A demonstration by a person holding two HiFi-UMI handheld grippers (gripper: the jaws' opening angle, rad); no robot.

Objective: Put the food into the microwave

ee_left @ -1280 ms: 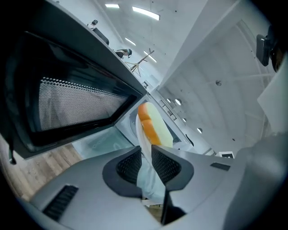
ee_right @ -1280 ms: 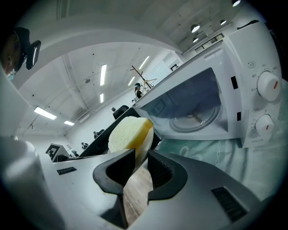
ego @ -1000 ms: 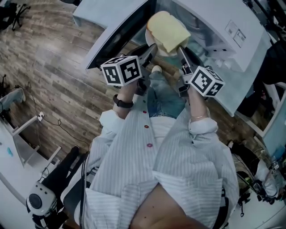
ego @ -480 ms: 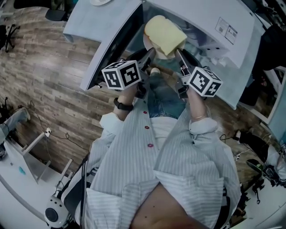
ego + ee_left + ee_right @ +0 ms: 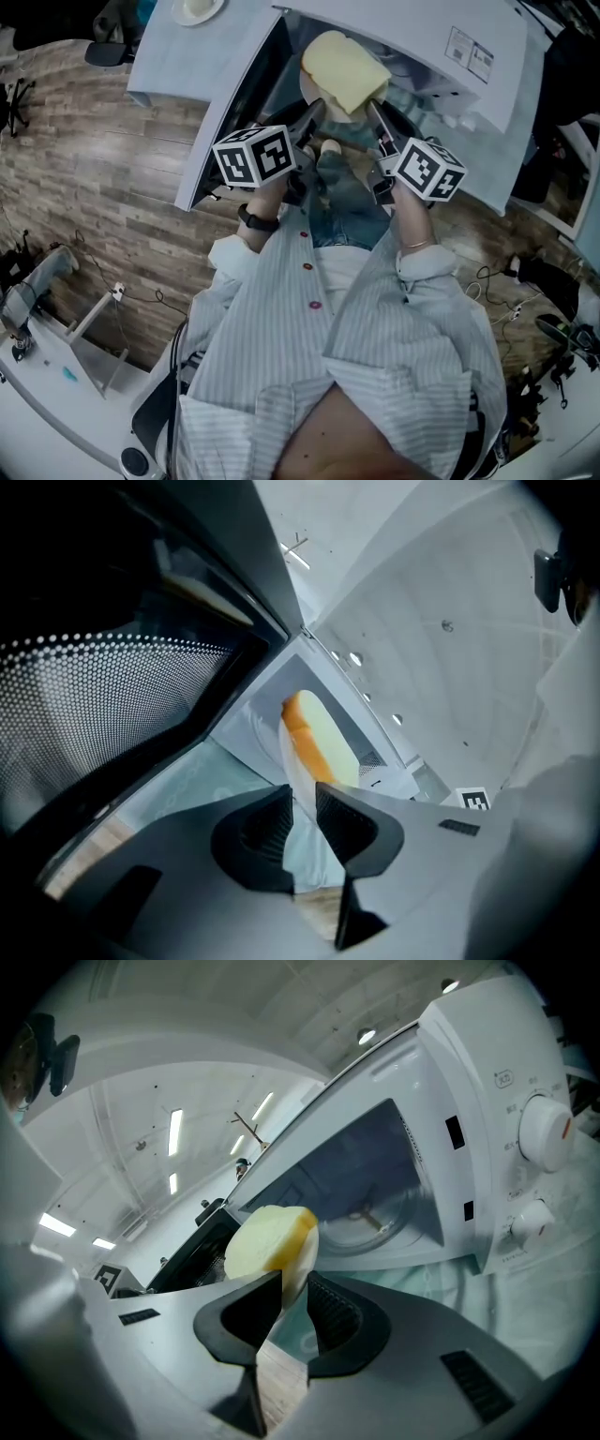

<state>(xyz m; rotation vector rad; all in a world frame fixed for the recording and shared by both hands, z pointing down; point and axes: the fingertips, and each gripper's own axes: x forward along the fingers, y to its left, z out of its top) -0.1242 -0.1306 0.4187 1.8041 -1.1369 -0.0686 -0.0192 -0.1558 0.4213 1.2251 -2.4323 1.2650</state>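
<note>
Bread (image 5: 345, 73): lay on plate (image 5: 295, 775).
Left tool (image 5: 302, 806): gripped plate rim.
Right tool (image 5: 292, 1290): gripped opposite rim.
Advice: I needed both level entering microwave (image 5: 469, 1082).

yellow food (image 5: 345, 70), white plate (image 5: 292, 768), white microwave (image 5: 478, 1082), striped shirt (image 5: 394, 356).

The person wears a white pinstriped shirt (image 5: 375, 347) with red buttons (image 5: 307, 265) and rolled sleeves (image 5: 234, 255), blue jeans (image 5: 349, 202) and a black watch (image 5: 255, 217). The left tool (image 5: 302, 801) and right tool (image 5: 295, 1285) are grey with dark ribbed jaws and black-and-white marker cubes (image 5: 255, 155).
</note>
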